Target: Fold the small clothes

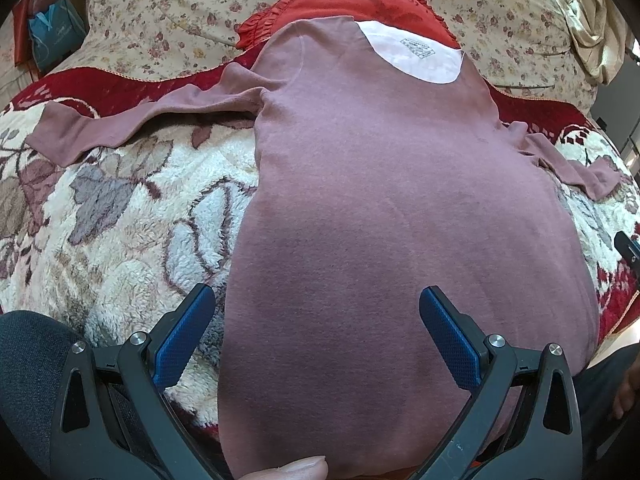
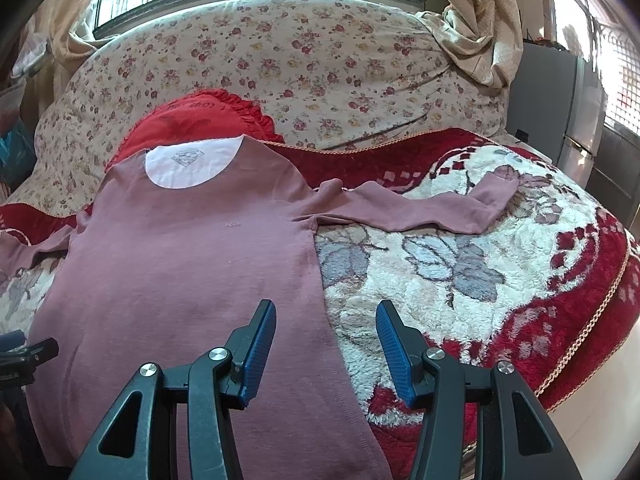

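Observation:
A dusty-pink long-sleeved shirt (image 1: 380, 208) lies flat on a fleecy floral blanket (image 1: 120, 220), neck away from me, with a white inner neck patch (image 1: 412, 54) showing. Both sleeves are spread out to the sides. My left gripper (image 1: 316, 300) hovers open over the shirt's lower left edge, with nothing between its blue pads. In the right wrist view the same shirt (image 2: 180, 260) fills the left half. My right gripper (image 2: 326, 312) is open above the shirt's lower right side seam, its jaws straddling the edge. The right sleeve (image 2: 420, 208) stretches out across the blanket (image 2: 460, 280).
A red frilled cushion (image 2: 208, 116) lies under the shirt's collar. Behind it is a floral-print quilt (image 2: 320, 60), then a window and curtains (image 2: 472, 20). A grey cabinet (image 2: 560, 92) stands at the right. The bed's edge drops off at the lower right. A thumb (image 1: 292, 470) shows below.

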Demonstrator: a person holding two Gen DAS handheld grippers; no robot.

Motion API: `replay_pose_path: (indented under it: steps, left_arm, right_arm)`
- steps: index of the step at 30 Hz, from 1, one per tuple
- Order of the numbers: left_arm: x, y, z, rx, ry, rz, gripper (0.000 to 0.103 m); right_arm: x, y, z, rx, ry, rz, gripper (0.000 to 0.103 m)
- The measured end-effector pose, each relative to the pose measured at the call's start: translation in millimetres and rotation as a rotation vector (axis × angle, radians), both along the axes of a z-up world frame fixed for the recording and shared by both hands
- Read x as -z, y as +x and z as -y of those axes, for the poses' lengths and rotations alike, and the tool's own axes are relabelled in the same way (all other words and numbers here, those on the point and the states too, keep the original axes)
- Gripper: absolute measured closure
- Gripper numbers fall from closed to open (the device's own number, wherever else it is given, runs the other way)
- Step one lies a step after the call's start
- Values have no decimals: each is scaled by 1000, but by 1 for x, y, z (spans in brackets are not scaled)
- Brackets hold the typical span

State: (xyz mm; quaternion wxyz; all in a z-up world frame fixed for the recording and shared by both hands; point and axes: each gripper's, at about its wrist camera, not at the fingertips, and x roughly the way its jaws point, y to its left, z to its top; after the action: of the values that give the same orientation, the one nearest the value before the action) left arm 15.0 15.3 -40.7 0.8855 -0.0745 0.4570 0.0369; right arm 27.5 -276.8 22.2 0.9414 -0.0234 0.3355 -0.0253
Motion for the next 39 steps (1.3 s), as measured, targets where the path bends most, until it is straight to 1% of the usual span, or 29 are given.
replay_pose_path:
  steps: [39]
  left_arm:
    - [2,-1,-1,-6,-1,-7,1]
  right_arm:
    - [-1,-1,1,5,3,-1,53]
